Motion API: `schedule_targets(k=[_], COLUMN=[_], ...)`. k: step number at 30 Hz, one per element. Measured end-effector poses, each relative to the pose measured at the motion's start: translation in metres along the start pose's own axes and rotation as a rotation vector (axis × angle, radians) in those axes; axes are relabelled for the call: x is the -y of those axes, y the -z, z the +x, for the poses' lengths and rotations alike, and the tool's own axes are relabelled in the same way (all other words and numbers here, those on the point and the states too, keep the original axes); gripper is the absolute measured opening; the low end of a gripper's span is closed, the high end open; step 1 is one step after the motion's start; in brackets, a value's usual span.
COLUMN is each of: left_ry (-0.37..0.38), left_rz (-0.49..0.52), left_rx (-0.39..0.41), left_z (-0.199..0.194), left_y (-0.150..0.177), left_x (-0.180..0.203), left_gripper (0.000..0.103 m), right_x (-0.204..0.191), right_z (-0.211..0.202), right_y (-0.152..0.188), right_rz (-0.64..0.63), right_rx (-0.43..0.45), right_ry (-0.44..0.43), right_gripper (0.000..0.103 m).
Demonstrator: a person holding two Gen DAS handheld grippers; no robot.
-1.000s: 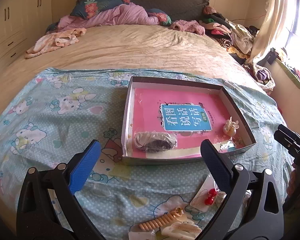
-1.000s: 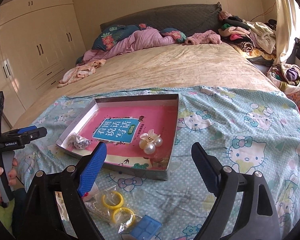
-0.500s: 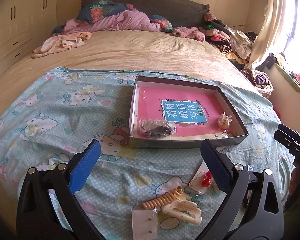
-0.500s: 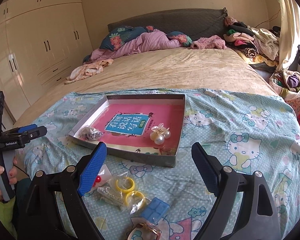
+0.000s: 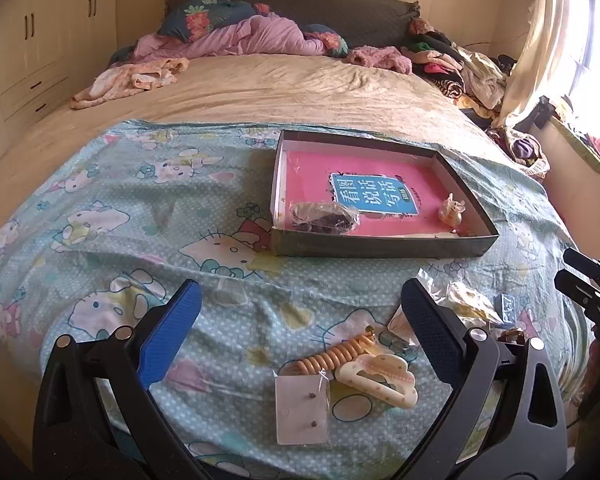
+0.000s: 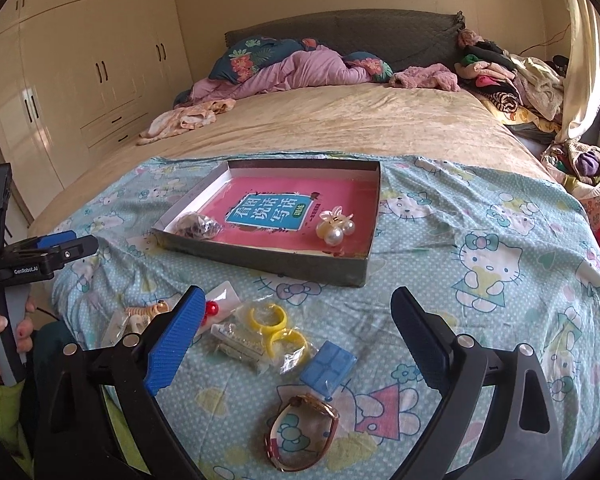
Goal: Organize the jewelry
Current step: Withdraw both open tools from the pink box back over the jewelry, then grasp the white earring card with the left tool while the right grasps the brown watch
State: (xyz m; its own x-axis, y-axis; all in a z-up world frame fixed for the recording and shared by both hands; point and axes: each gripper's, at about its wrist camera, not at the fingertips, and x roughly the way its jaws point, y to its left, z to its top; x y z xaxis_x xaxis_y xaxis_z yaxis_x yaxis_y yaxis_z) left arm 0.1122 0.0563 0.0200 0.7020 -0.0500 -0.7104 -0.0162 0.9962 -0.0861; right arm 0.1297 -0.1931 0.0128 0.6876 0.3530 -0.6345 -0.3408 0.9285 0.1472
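A dark shallow box (image 5: 380, 246) (image 6: 260, 257) lined with a pink book lies on the cartoon-cat sheet. It holds a bagged dark piece (image 5: 324, 218) (image 6: 198, 226) and a pearl clip (image 5: 451, 210) (image 6: 334, 229). My left gripper (image 5: 300, 296) is open and empty above a spiral hair tie (image 5: 332, 356), a cream claw clip (image 5: 380, 376) and an earring card (image 5: 302, 408). The jaws of my right gripper (image 6: 298, 300) are opening with nothing between them. Below it lie bagged yellow rings (image 6: 272, 324), a blue tile (image 6: 328, 364) and a brown bangle (image 6: 304, 436).
Red bead earrings (image 6: 210, 308) lie by the right gripper's blue finger. A hand holds the left gripper at the left edge of the right wrist view. Bedding and clothes are heaped at the bed's far end (image 5: 240, 36), with cupboards on the left wall.
Both grippers have drawn back toward the near edge of the bed, so the box looks farther off and more loose pieces show below. The right jaws stand a little wider.
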Motion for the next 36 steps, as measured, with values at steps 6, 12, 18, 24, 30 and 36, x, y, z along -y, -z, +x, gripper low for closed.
schedule_targets(k=[6, 12, 18, 24, 30, 36], left_ry=[-0.007, -0.019, -0.036, -0.047, -0.036, -0.009], left_rz=[0.015, 0.031, 0.049, 0.05, 0.05, 0.044], left_rx=[-0.016, -0.042, -0.091, -0.147, -0.193, -0.223], left_z=[-0.001, 0.0, 0.006, 0.014, 0.023, 0.032], left_y=[0.013, 0.03, 0.048, 0.067, 0.082, 0.088], left_x=[0.001, 0.002, -0.001, -0.006, -0.007, -0.005], left_gripper=[0.093, 0.093, 0.093, 0.093, 0.093, 0.091], right_x=[-0.007, -0.011, -0.014, -0.014, -0.014, -0.007], right_z=[-0.001, -0.001, 0.002, 0.007, 0.011, 0.012], right_y=[0.012, 0.023, 0.035, 0.049, 0.06, 0.07], right_rz=[-0.022, -0.025, -0.025, -0.01, 0.006, 0.023], right_rx=[-0.014, -0.041, -0.075, -0.112, -0.138, -0.158], right_ry=[0.007, 0.0, -0.002, 0.0, 0.009, 0.03], right_gripper=[0.093, 0.093, 0.093, 0.093, 0.093, 0.093])
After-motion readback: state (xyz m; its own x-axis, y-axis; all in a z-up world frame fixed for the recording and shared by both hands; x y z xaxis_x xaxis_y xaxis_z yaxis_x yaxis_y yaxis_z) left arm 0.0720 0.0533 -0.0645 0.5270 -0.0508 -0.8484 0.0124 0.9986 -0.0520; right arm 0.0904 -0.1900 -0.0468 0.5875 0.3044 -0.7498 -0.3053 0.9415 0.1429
